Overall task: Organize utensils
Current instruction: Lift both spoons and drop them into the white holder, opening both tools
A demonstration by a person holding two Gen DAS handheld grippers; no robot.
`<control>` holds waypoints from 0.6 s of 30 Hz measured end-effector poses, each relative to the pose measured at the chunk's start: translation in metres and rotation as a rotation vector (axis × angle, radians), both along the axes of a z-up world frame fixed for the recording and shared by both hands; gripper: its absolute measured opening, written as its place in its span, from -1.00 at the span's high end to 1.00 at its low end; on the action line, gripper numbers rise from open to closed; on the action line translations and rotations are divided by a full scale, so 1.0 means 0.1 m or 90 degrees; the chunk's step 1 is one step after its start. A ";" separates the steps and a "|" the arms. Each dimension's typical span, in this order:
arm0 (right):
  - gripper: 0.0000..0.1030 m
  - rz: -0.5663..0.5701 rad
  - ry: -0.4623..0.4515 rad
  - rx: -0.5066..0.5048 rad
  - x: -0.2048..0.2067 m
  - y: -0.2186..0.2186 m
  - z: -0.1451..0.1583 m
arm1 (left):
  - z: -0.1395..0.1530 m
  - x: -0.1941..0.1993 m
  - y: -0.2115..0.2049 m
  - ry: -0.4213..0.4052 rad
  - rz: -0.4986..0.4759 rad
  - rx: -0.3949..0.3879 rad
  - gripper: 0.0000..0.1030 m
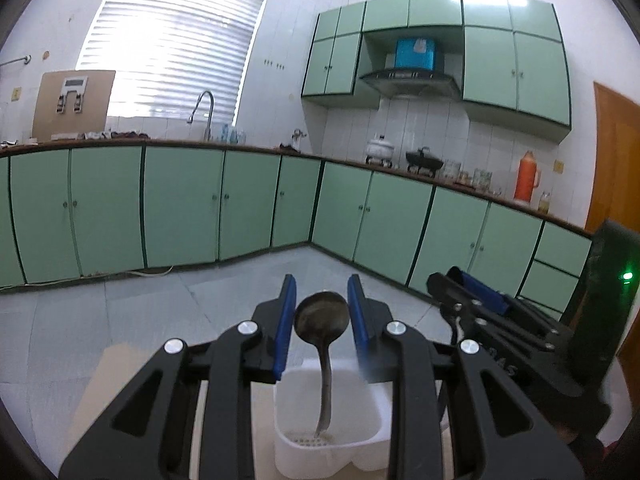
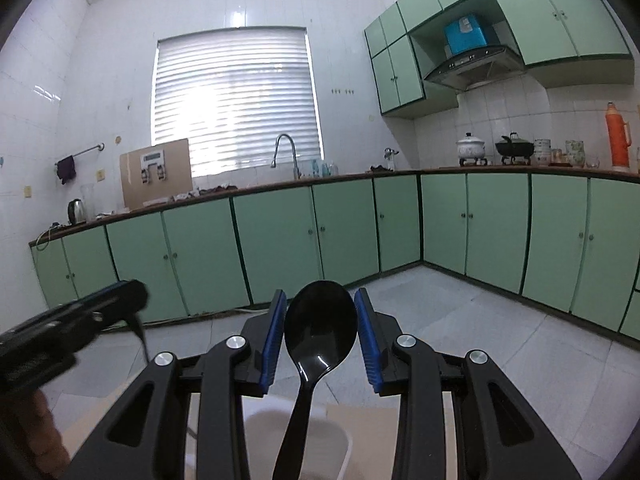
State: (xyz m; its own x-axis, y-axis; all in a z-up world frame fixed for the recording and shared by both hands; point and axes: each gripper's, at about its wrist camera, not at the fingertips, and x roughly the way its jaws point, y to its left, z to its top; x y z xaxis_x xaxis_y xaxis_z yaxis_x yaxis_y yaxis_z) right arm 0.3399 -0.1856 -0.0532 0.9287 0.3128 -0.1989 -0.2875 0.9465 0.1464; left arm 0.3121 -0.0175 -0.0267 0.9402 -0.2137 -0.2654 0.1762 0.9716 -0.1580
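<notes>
1. One metal ladle (image 1: 321, 316) clamped bowl-up in left gripper (image 1: 322, 300), handle down inside white holder (image 1: 292, 452) at 6 o'clock.
2. One black spoon (image 2: 320, 332) clamped bowl-up in right gripper (image 2: 320, 312).

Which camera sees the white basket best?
The left wrist view: the white basket shows its rim, walls and holed floor, where the metal spoon handle dips in. The right wrist view shows only a blurred white edge.

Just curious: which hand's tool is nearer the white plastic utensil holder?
Left. The left tool holds a metal ladle reaching into the holder; the right tool is beside it.
</notes>
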 end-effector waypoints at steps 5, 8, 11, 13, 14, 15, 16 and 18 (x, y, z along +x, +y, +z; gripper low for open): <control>0.31 0.016 0.023 -0.004 -0.09 0.01 -0.14 | -0.18 0.04 0.08 0.026 0.003 0.010 0.47; 0.17 0.017 0.033 0.001 -0.18 -0.04 -0.16 | -0.22 -0.04 0.17 0.028 0.009 0.010 0.24; 0.02 0.011 0.053 0.016 -0.27 -0.13 -0.16 | -0.24 -0.13 0.20 0.031 0.010 0.016 0.21; -0.31 -0.003 0.063 0.023 -0.35 -0.19 -0.16 | -0.26 -0.23 0.23 0.035 0.016 0.024 0.10; -0.39 -0.011 0.066 0.027 -0.43 -0.23 -0.15 | -0.26 -0.29 0.25 0.035 0.017 0.027 -0.03; -0.55 -0.015 0.070 0.028 -0.47 -0.25 -0.15 | -0.26 -0.33 0.25 0.036 0.020 0.030 -0.21; -0.66 -0.024 0.076 0.028 -0.55 -0.28 -0.15 | -0.26 -0.41 0.26 0.036 0.025 0.035 -0.29; -0.76 -0.031 0.089 0.023 -0.69 -0.33 -0.16 | -0.28 -0.56 0.28 0.041 0.028 0.043 -0.51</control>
